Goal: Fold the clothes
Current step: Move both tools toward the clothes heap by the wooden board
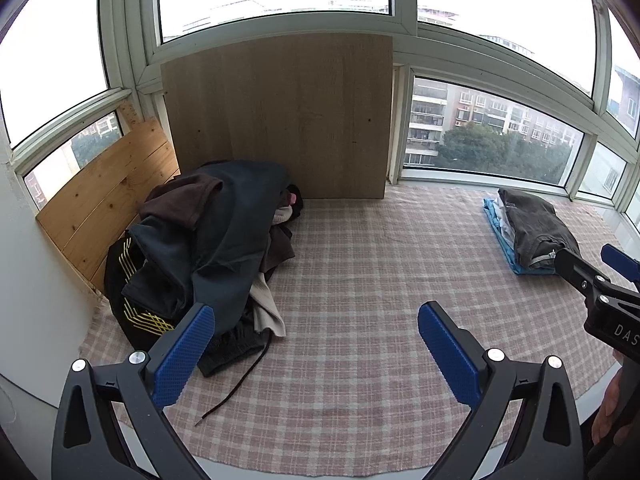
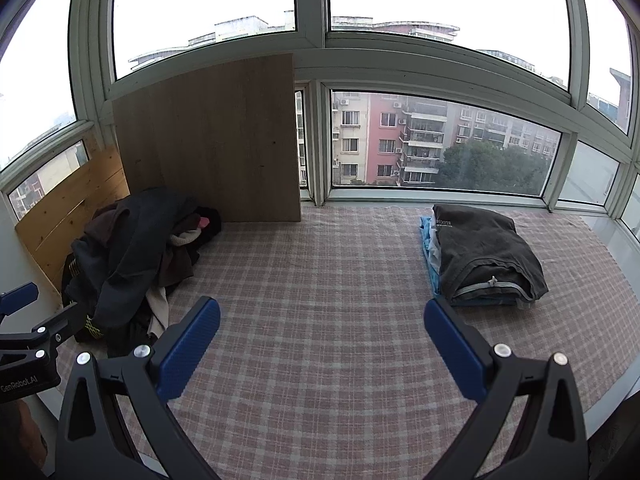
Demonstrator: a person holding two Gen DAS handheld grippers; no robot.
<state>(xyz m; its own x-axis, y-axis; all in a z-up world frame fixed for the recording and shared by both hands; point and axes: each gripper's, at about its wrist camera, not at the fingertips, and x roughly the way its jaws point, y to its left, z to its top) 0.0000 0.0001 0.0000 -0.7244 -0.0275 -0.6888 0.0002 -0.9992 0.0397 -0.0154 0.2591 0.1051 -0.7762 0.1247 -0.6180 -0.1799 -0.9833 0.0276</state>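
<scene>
Both the left gripper (image 1: 316, 344) and the right gripper (image 2: 322, 338) hang with jaws spread wide and nothing between them, above the checked cloth (image 2: 320, 280). The heap of unfolded clothes (image 1: 208, 240) lies just beyond the left gripper's left jaw; the folded stack (image 2: 484, 256) sits just past the right gripper's right jaw. The heaped garments look soft, limp and light, likely to sag and drag their neighbours, so a hem or shoulder edge of the topmost dark piece seems the safest hold. The left view alone shows a loose drawstring (image 1: 236, 384) and yellow print; the right view alone shows the stack's zip (image 2: 494, 282).
</scene>
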